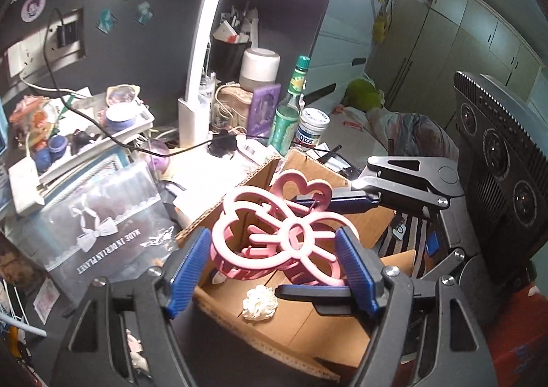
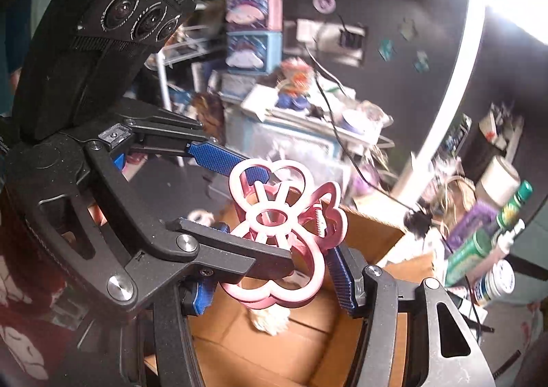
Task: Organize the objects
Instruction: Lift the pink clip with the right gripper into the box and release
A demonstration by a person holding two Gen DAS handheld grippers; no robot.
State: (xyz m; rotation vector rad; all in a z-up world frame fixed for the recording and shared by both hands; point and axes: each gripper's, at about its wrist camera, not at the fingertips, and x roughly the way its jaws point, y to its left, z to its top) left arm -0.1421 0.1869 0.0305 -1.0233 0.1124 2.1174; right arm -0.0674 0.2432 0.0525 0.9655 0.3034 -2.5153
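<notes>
A pink bow-shaped hair claw clip [image 1: 284, 236] hangs over an open cardboard box [image 1: 318, 328]. My left gripper [image 1: 274, 267] has its blue pads on both sides of the clip. My right gripper [image 1: 328, 243] reaches in from the right, and its fingers also flank the clip. In the right wrist view the clip [image 2: 284, 232] sits between my right gripper [image 2: 274, 280] pads, with my left gripper [image 2: 270, 219] crossing it from the left. A cream fabric flower [image 1: 259, 307] lies on the box floor.
The desk behind is crowded: a green glass bottle [image 1: 289, 112], a white jar [image 1: 312, 128], a white lamp post [image 1: 202, 78], a black cable [image 1: 102, 126], a clear bow-printed pouch [image 1: 102, 215] and stacked trays [image 1: 85, 143]. Storage boxes [image 2: 253, 34] stand further back.
</notes>
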